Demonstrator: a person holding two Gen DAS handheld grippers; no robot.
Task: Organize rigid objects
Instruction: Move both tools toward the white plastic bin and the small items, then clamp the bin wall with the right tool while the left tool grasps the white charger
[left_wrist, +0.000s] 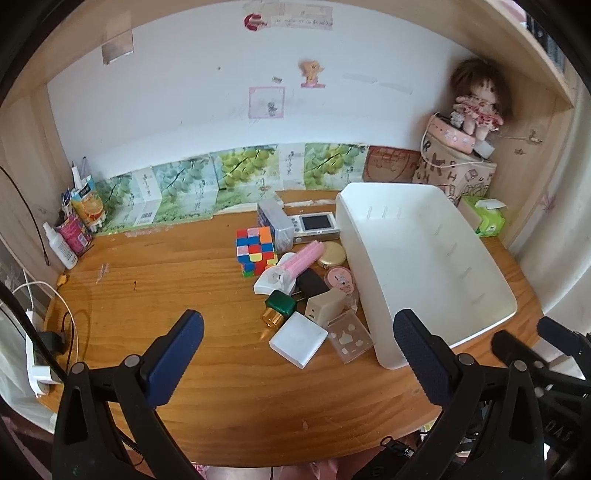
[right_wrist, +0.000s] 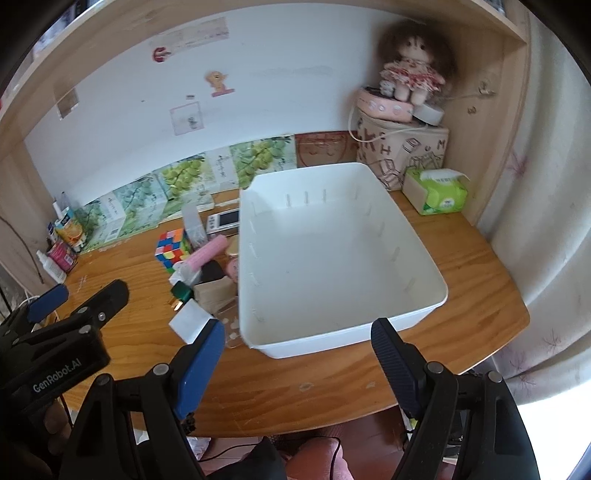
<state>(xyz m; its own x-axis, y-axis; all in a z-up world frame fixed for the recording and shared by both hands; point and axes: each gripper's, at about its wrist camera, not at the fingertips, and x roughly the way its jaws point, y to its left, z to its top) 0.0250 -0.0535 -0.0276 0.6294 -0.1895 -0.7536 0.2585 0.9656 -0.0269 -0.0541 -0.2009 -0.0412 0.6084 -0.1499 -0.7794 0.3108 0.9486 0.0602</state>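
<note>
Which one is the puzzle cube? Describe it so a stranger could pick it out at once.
Start at the big white bin on the wooden desk. A heap of small items lies against its left wall; the cube stands at the heap's far left edge, beside a clear box. It alone is chequered with many bright colours.

The wooden desk lay bare across its left and front parts, giving open passage there. A heap of small things, from the colour cube down to the white block, crowded the middle, pressed against the left wall of the white bin. The bin's inside stood empty and open from above. A tissue pack and a patterned box blocked the back right corner.
</note>
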